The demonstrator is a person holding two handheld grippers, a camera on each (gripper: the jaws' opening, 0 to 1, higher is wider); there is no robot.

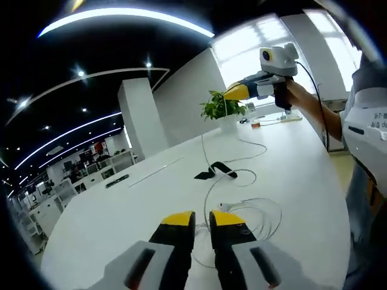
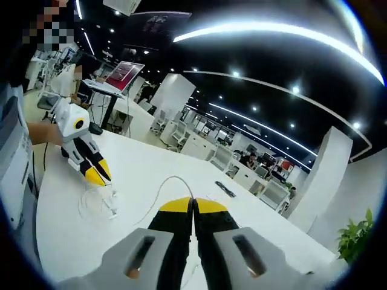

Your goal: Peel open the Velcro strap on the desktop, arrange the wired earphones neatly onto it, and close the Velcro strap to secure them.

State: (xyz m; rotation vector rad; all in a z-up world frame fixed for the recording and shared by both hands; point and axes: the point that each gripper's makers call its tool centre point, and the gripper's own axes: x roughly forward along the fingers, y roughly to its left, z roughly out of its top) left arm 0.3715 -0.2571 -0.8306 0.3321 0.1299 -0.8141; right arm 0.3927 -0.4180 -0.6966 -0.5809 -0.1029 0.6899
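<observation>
Left gripper [image 1: 202, 219] low over white desktop [image 1: 109, 211], jaws slightly apart, nothing between them. Just beyond its tips, loosely coiled wired earphones [image 1: 254, 214]. Farther out, black Velcro strap [image 1: 216, 170] lying flat. Right gripper [image 2: 193, 205] raised, jaws pinched on earphone cable [image 2: 166, 184]. Potted plant [image 1: 219, 109] at far edge.

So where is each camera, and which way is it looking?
Left gripper view: rides the left gripper, low over the table, facing the strap, earphones and plant; the person's hand lifts the right gripper.
Right gripper view: rides the right gripper, raised, pinching the cable, facing across the office; the left gripper is at left.
Shared: table, earphones, plant.
</observation>
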